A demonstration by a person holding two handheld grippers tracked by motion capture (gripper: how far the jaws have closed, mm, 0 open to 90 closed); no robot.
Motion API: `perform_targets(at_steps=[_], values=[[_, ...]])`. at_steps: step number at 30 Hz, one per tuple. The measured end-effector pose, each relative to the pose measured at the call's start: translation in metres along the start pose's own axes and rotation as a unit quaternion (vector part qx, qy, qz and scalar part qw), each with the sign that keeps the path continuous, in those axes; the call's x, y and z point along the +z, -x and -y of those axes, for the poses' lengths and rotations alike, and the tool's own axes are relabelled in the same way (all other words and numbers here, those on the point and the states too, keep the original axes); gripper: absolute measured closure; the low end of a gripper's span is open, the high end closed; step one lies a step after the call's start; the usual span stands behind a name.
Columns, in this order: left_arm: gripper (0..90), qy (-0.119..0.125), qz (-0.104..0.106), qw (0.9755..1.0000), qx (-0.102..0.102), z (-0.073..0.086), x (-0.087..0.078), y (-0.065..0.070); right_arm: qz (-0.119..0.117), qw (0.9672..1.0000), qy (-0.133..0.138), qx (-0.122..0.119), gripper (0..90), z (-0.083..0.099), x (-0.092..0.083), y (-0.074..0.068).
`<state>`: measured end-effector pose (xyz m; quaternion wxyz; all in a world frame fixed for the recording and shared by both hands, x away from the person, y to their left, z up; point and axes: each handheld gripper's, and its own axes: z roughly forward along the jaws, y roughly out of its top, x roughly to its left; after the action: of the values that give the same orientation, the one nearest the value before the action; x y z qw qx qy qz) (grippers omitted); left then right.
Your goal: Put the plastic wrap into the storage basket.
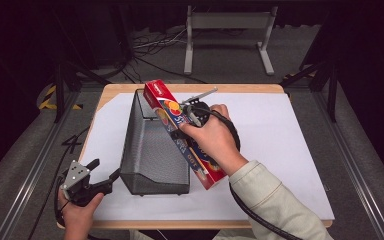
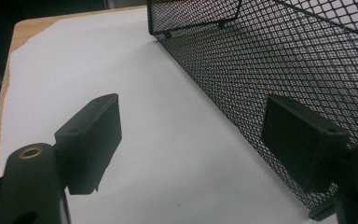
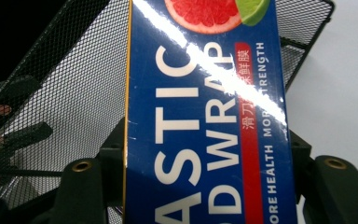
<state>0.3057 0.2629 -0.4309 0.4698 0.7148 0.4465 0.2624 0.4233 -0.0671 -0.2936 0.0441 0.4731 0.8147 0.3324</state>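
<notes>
I'm holding the wrap box (image 1: 182,132) mid-length in the right gripper (image 1: 186,120), tilted over the basket (image 1: 152,150) rim; it's looking light, stiff, glossy-slippery, while the left gripper (image 1: 102,175) is idling wide open beside the basket.

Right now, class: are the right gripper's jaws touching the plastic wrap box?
Touching. The right gripper view shows the right gripper with both jaws pressed against the plastic wrap box sides.
</notes>
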Motion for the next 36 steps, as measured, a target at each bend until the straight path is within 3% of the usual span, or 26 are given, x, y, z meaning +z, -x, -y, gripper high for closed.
perform_targets(at_steps=[11, 27, 36], values=[[21.0, 0.003, -0.004, 1.0, -0.004, 0.002, -0.006, -0.002, -0.007, 0.9998, -0.013, 0.017, 39.0, -0.001, 0.032, -0.013], [21.1, 0.003, -0.006, 0.9999, 0.013, -0.001, -0.004, 0.002, 0.01, 0.9986, -0.044, 0.026, 38.7, 0.002, 0.059, -0.013], [21.1, 0.003, -0.004, 0.9999, 0.013, -0.001, -0.004, 0.002, 0.036, 0.9973, -0.06, 0.02, 38.4, -0.001, 0.07, -0.016]])
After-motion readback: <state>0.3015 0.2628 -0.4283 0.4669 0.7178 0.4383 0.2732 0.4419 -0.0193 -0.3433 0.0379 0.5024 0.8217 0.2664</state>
